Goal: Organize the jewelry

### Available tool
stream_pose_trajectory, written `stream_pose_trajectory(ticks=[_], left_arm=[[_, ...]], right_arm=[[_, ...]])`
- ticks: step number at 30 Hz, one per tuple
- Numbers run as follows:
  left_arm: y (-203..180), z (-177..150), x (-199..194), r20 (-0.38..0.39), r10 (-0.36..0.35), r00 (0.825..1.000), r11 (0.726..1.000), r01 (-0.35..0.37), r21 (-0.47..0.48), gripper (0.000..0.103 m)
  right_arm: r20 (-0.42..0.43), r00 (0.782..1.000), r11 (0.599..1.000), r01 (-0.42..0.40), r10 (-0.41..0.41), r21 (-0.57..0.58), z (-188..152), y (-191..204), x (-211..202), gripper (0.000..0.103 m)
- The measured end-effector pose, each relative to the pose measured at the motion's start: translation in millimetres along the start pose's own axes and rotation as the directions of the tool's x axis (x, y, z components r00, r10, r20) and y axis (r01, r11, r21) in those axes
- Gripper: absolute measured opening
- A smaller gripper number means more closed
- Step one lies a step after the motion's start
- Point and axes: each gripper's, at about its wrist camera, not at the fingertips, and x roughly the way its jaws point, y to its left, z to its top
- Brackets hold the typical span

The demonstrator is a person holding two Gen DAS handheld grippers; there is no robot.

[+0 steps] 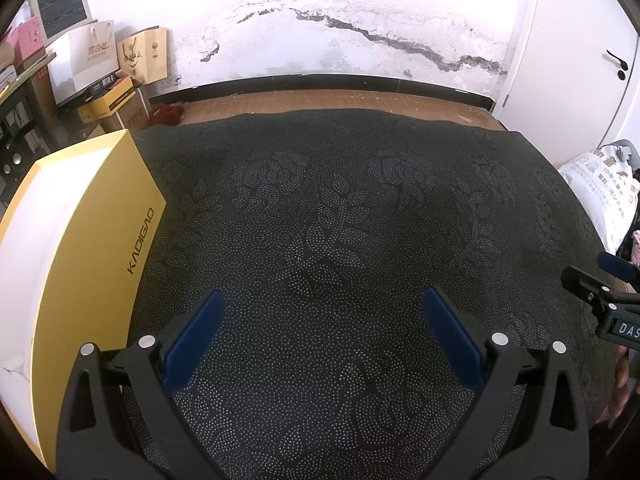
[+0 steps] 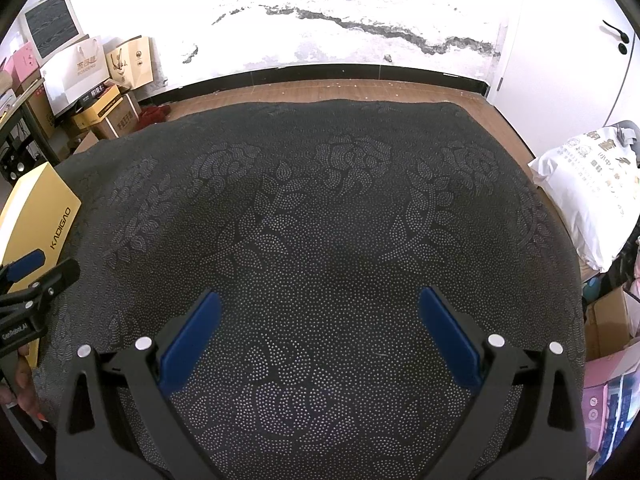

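Two claws, left gripper [image 1: 320,312] and right gripper [image 2: 318,314], both spread wide, holding nothing, above bare black patterned cloth [image 1: 340,220]. One yellow box [image 1: 92,248] at its left edge. No jewelry visible.

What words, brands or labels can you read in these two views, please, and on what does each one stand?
"KADIGAO": side of the yellow box, readable in both views.
"DAS", cut off by the frame edge: label on the right gripper.
"GenRobot.AI": label on the left gripper.
Print on the white paper bag, the brown paper bag, the cartons and the white sack: too small or blurred to read.
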Motion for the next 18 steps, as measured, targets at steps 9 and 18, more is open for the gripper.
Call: stream_pose_trajectory(ticks=[9,18], left_arm=[[-0.1,-0.2,0.2,0.0,0.001,1.0,1.0,-0.001,0.002,0.097],[0.6,0.4,-0.1,-0.002,0.0,1.0,1.0,0.0,-0.002,0.097]], right_arm=[[0.002,1.0,1.0,0.0,0.0,0.001,-0.1,-0.6,0.1,0.096],[0.002,1.0,1.0,-0.001,0.001,0.001,0.1,-0.6,0.1,0.096]])
